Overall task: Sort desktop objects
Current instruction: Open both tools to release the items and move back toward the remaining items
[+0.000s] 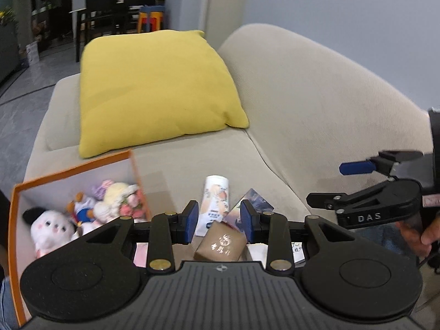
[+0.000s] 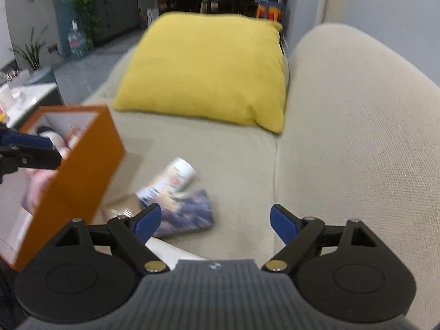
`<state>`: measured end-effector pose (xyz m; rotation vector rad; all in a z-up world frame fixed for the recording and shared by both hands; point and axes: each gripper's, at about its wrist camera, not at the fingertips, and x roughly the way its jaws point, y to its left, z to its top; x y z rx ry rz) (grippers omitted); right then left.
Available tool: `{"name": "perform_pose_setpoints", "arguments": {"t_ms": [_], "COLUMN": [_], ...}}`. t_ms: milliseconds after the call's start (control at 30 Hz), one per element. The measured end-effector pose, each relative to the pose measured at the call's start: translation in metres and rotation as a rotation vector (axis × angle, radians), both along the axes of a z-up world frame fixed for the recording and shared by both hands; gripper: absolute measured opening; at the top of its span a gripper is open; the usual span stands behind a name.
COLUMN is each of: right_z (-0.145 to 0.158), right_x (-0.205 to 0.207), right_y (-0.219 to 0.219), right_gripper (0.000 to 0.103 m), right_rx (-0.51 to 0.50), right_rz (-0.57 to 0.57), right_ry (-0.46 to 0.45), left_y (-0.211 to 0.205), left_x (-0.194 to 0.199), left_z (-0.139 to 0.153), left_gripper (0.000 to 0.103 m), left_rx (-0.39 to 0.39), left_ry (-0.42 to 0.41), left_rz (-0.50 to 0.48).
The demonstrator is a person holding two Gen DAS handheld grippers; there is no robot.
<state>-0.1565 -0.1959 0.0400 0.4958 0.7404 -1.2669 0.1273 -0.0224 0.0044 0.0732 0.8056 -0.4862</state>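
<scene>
1. Toys filled the orange box (image 1: 16, 220) at the far left of the left wrist view: a white plush animal (image 1: 51, 229), a small doll in blue (image 1: 82, 206) and a cream plush bundle (image 1: 118, 195) lay packed together inside its white walls.
2. Just right of the box, the left gripper (image 1: 220, 218) stood half parted, its blue pads apart with nothing pressed between them; it hung above the items on the seat and gripped none of them.
3. Beyond and below its pads lay a white tube with printed artwork (image 1: 216, 200), a brown carton with silver lettering (image 1: 220, 243) and a card with a blue-purple picture (image 1: 257, 202), all close together on the beige sofa (image 1: 316, 96).
4. A yellow cushion (image 1: 154, 90) rested further back on the seat, well apart from the small items.
5. At the right edge, the right gripper (image 1: 341, 184) showed from the side, held by a hand (image 1: 425, 236).
6. In the right wrist view, blurred, the orange box (image 2: 90, 165) sat at the left, the tube (image 2: 176, 176) and card (image 2: 189, 211) beside it on the sofa (image 2: 343, 137).
7. The right gripper (image 2: 216, 220) stood spread wide and empty above bare seat fabric.
</scene>
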Motion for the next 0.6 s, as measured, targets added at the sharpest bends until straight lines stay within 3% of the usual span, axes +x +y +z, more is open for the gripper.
{"name": "perform_pose_setpoints", "arguments": {"t_ms": [333, 400, 600], "right_z": [-0.035, -0.04, -0.047], "right_x": [-0.012, -0.014, -0.026], "right_y": [-0.052, -0.061, -0.086], "right_gripper": [0.087, 0.087, 0.087], "right_rx": [0.186, 0.19, 0.17], "right_rz": [0.025, 0.027, -0.045], "right_ry": [0.047, 0.031, -0.029], "left_y": [-0.035, -0.037, -0.046], "left_x": [0.033, 0.042, 0.07], "left_z": [-0.02, -0.023, -0.034], "left_gripper": [0.041, 0.049, 0.052], "left_rx": [0.064, 0.068, 0.09], "left_ry": [0.102, 0.125, 0.194], "left_rz": [-0.032, -0.025, -0.02]}}
